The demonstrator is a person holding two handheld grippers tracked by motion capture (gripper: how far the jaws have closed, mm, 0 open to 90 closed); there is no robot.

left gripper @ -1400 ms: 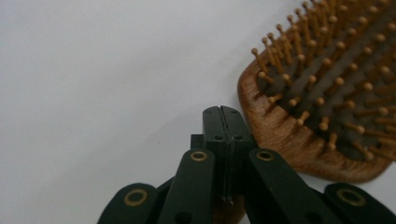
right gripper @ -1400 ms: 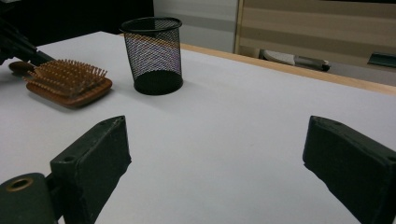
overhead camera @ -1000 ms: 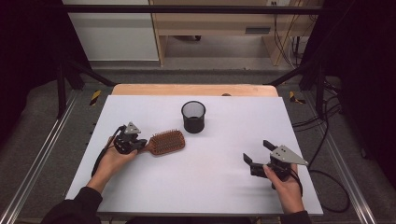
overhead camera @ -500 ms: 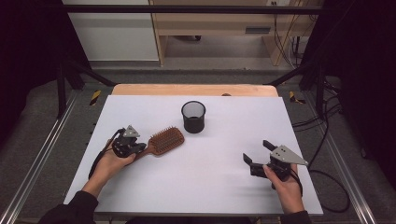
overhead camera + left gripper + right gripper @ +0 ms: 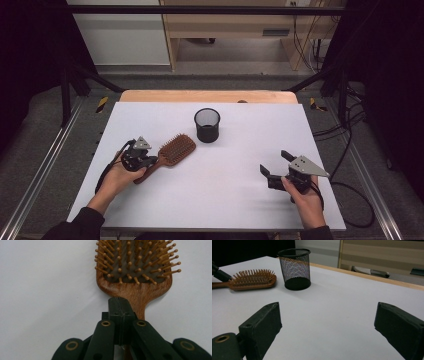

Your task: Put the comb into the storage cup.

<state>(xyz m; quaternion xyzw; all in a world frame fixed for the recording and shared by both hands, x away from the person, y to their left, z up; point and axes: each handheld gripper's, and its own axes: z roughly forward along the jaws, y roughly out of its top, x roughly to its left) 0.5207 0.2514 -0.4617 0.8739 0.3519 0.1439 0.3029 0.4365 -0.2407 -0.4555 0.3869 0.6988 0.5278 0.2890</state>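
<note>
A white desk [image 5: 240,200] with a strip of bare wood along its far edge stands in a dim room, black drapes to either side and pale cabinets and a wooden bench on the floor beyond it. A black mesh cup [image 5: 207,125] stands upright on the far half of the desk, near the middle between the side edges. Just to its near-left lies a wooden paddle hairbrush [image 5: 172,151], bristles up, its head toward the cup and its handle slanting back toward the near-left corner. The person's left hand [image 5: 116,176] comes in from the near edge, forearm angled toward the far right, knuckles up, carrying the left gripper [image 5: 145,161] low over the desk. Its jaws are pressed together over the brush handle where it meets the head; in the left gripper view the two black fingertips [image 5: 120,312] meet in a single block above the wood, and the handle runs on beneath them, so I cannot tell whether they pinch it or merely rest on it. Well apart, near the right edge of the desk and toward the near side, the right hand [image 5: 305,192] holds the right gripper [image 5: 274,163] level, pointing across the desk toward the cup. Its jaws stand wide apart with nothing but bare white surface between them.
</note>
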